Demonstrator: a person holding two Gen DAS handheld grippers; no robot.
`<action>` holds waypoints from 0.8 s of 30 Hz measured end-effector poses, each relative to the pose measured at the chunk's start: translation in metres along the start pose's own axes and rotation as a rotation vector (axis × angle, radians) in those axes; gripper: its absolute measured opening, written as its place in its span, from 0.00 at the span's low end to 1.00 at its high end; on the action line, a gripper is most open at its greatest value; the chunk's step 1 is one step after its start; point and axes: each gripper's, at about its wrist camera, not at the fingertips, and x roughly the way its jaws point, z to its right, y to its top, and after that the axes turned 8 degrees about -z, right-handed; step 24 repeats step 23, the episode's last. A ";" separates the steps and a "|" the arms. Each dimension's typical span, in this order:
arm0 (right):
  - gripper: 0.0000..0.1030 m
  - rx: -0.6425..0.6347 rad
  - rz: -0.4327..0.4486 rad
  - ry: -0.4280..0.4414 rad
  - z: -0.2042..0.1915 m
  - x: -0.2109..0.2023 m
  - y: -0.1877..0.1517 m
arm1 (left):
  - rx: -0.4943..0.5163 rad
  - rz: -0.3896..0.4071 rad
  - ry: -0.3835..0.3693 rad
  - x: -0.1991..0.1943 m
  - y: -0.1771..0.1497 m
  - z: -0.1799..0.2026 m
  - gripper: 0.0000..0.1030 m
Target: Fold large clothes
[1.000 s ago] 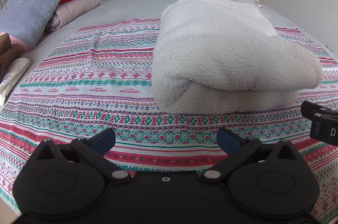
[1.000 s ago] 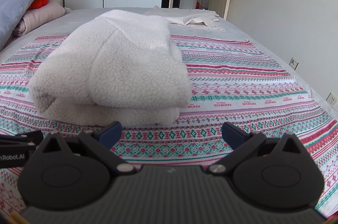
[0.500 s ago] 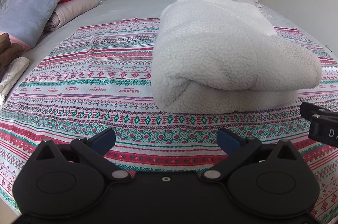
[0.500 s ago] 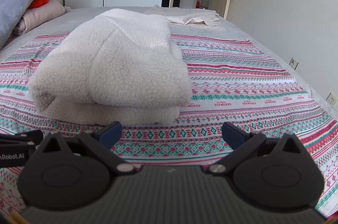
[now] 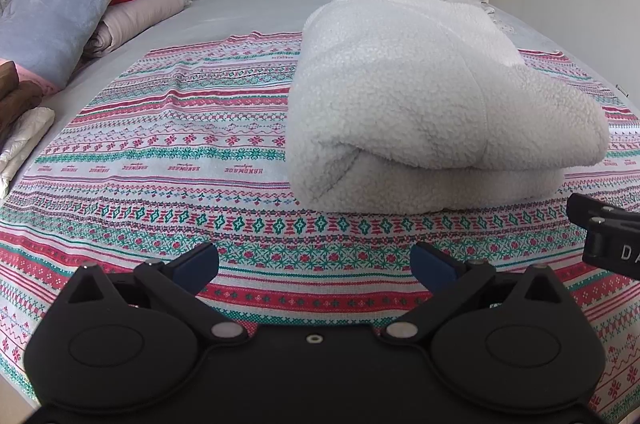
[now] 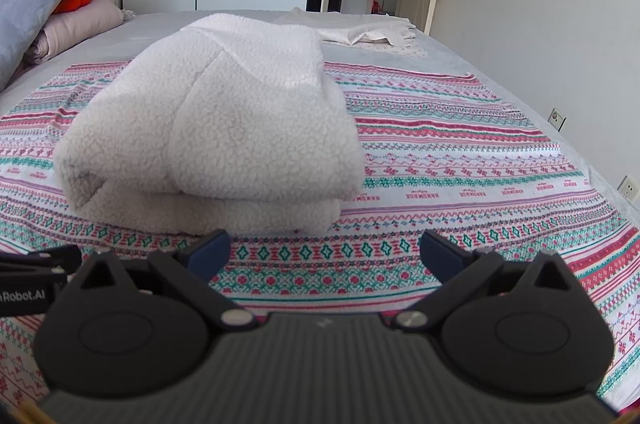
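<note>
Holding both grippers low over the patterned bedspread (image 5: 168,128), we have the white fleece garment (image 5: 420,96) lying straight ahead of them as a thick, doubled bundle, its rounded fold facing us. The left gripper (image 5: 314,258) has its jaws spread wide with nothing between them, and the bundle sits ahead and a little to its right. The right gripper (image 6: 324,252) is likewise spread and empty, with the bundle ahead and to its left, just beyond the fingertips. Each gripper shows at the edge of the other's view, so they sit side by side, near but apart.

We judge the folding close to done, since the bundle looks compact with no loose sleeves showing from this side; the far side is hidden. If another fold or a tidy is wanted, we should go in low, slide one finger under the bottom layer at each near corner, and close on the full thickness. Fleece this bulky springs back, so we should lift both corners together and press the top flat after laying it down.
</note>
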 end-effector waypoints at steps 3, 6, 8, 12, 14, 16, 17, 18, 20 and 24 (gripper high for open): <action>1.00 0.000 0.000 -0.001 0.000 0.000 -0.001 | 0.000 0.000 0.000 0.000 0.000 0.000 1.00; 1.00 -0.001 -0.001 0.000 0.000 0.000 0.000 | 0.000 0.000 0.000 0.000 0.000 0.000 1.00; 1.00 -0.001 0.000 0.000 0.000 0.000 0.000 | 0.000 0.000 0.000 0.000 0.000 -0.001 1.00; 1.00 -0.001 -0.001 0.000 0.000 0.000 0.000 | 0.000 -0.001 -0.001 0.000 0.000 -0.001 1.00; 1.00 -0.001 -0.001 0.000 0.000 0.000 0.000 | 0.000 -0.001 0.000 0.001 0.000 -0.001 1.00; 1.00 -0.002 -0.002 0.001 0.001 0.000 0.000 | 0.000 -0.001 -0.001 0.001 0.000 -0.001 1.00; 1.00 -0.002 -0.003 0.001 0.001 0.000 0.000 | 0.000 -0.002 0.000 0.000 0.000 0.000 1.00; 1.00 -0.003 -0.004 0.001 0.001 0.000 0.000 | 0.000 -0.002 -0.001 0.001 0.000 -0.001 1.00; 1.00 -0.003 -0.005 0.000 0.002 0.000 -0.001 | 0.001 -0.002 0.000 0.000 0.000 0.000 1.00; 1.00 -0.003 -0.005 0.000 0.001 0.001 -0.001 | -0.003 -0.005 0.006 0.002 -0.001 0.001 1.00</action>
